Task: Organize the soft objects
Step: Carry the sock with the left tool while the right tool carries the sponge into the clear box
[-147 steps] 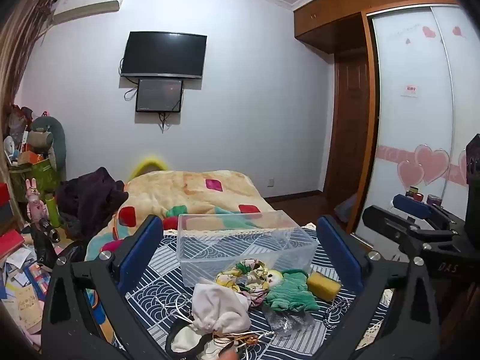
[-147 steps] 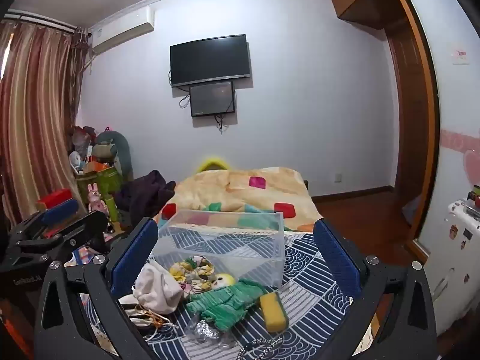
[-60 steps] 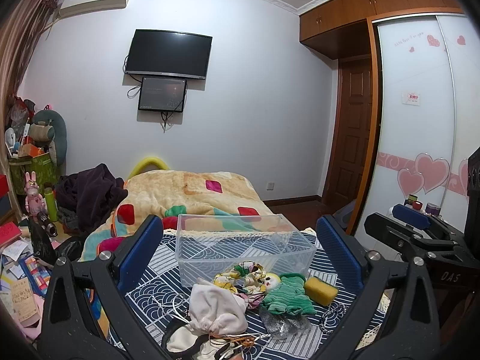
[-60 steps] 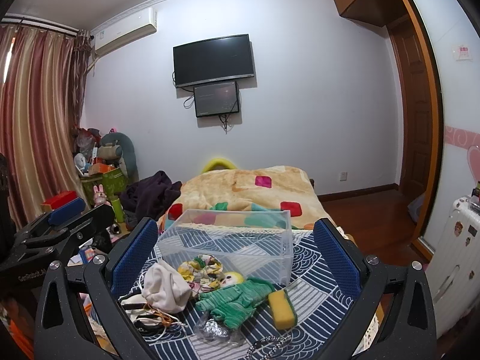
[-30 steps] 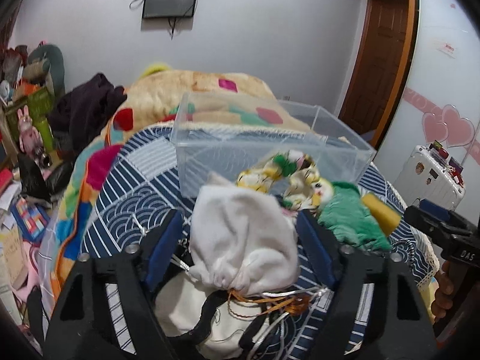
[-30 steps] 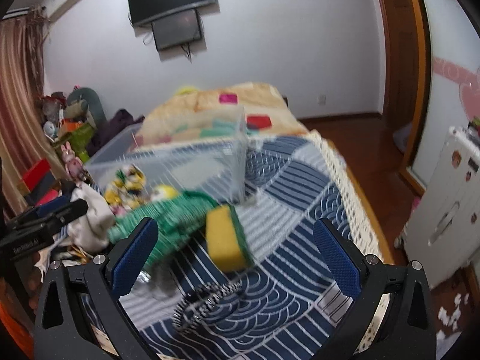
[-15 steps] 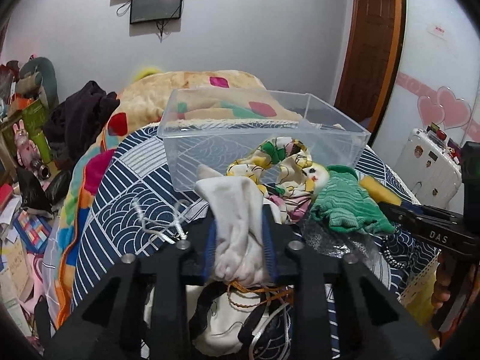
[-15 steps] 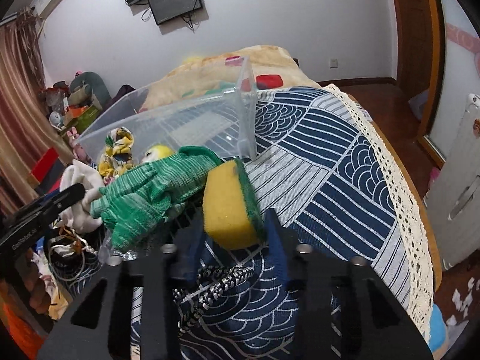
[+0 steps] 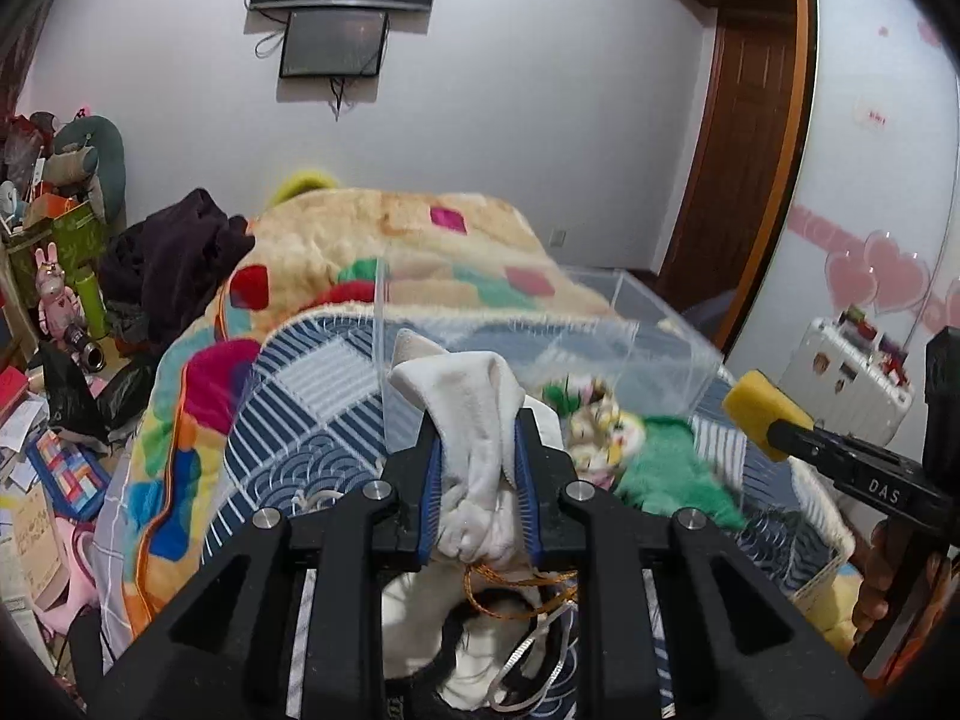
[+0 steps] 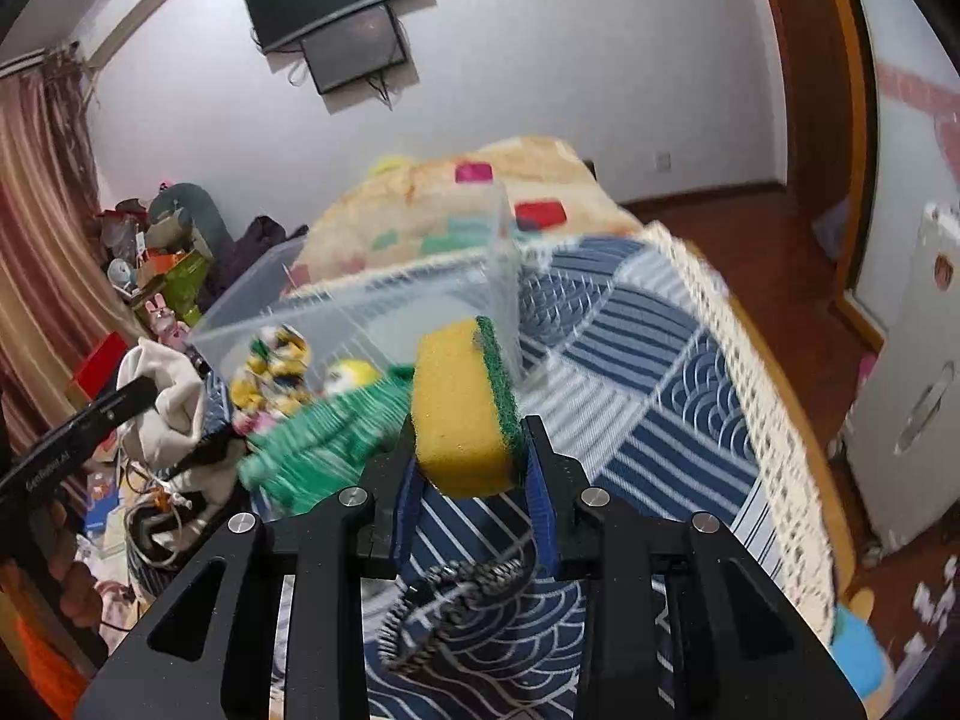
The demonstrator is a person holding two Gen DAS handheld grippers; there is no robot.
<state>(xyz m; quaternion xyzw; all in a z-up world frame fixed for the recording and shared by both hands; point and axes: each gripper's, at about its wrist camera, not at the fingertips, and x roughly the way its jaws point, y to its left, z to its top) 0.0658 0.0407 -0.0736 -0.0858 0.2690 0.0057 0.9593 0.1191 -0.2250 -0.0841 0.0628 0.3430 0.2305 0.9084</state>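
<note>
My left gripper (image 9: 477,456) is shut on a white cloth pouch (image 9: 468,414) and holds it up in front of the clear plastic box (image 9: 630,354). My right gripper (image 10: 471,450) is shut on a yellow sponge (image 10: 459,408) with a green scrub side, lifted above the blue patterned cloth (image 10: 660,396). The sponge also shows in the left wrist view (image 9: 759,414). The pouch also shows in the right wrist view (image 10: 165,396). A green knitted doll (image 9: 672,474) and a floral fabric piece (image 9: 585,414) lie beside the box.
A black-and-white cord (image 10: 456,594) lies on the cloth under my right gripper. More white fabric with gold string (image 9: 510,594) lies below my left gripper. A patchwork blanket (image 9: 390,252) covers the bed behind. Clutter (image 9: 54,330) stands at the left, a wardrobe (image 9: 870,180) at the right.
Both grippers closed from wide open, the left on the white pouch and the right on the sponge, and both have lifted their objects off the cloth.
</note>
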